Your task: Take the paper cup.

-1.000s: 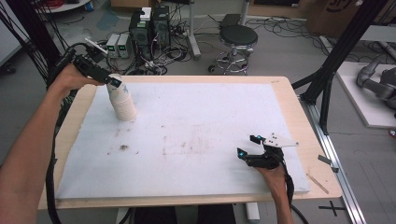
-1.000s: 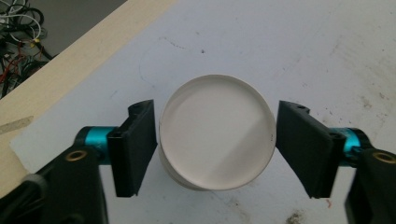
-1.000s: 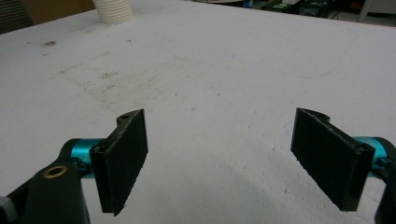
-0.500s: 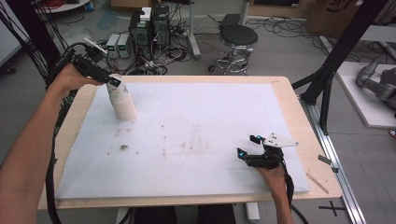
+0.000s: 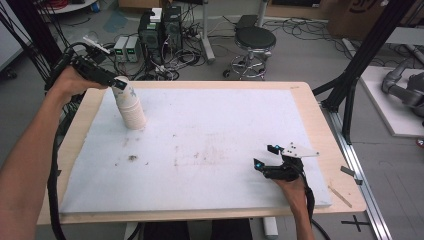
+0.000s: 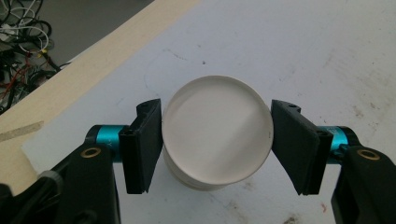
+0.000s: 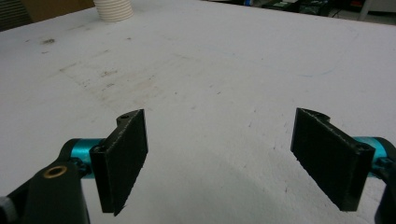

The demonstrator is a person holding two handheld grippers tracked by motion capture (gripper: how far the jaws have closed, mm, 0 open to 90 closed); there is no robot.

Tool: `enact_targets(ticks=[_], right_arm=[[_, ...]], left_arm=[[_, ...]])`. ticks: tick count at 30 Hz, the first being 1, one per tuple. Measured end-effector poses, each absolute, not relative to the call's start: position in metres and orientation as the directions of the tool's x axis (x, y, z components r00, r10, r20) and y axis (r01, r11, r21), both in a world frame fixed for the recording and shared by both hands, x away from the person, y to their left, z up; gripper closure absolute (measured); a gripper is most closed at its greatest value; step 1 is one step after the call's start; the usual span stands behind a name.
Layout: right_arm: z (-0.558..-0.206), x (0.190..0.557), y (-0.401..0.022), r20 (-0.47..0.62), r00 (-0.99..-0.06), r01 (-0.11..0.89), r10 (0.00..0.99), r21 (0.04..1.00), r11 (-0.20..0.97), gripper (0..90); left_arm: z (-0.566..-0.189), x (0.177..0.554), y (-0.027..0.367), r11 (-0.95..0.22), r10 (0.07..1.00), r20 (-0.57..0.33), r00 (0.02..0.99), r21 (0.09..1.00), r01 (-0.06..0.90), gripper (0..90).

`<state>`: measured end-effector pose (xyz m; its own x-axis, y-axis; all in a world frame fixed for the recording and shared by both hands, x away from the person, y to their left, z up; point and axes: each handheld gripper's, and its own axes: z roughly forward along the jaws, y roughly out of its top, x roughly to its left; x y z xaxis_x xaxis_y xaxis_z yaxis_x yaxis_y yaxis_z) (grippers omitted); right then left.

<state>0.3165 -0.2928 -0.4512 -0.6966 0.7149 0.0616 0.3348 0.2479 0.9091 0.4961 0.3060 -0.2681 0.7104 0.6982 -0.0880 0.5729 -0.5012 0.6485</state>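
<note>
We see the left gripper point(image 6: 217, 144) closing its jaws over the last second, and now both pads point(image 6: 144, 147) press on the top of the cup stack point(image 5: 129, 106), one at each side of its round white end. In the high view the left hand point(image 5: 70, 82) seems to shift only a touch near the stack's top, though the small earlier pictures make that hard to judge.

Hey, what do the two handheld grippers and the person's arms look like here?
Both grippers, left gripper and right gripper, have black bodies, flat black pads, teal fittings and brass screws. The right one carries a grey three-cornered plate; black cables trail from them. The forearms are bare, no sleeves.
</note>
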Motion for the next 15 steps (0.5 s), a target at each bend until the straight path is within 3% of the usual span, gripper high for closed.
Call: enact_targets(ticks=[15], right_arm=[[-0.451,0.316,-0.292,0.063,-0.696,0.338,0.716,0.908,0.249,18.8]], left_arm=[[-0.205,0.48,0.308,-0.474,0.692,-0.053,0.72,0.72,0.508,36.9]])
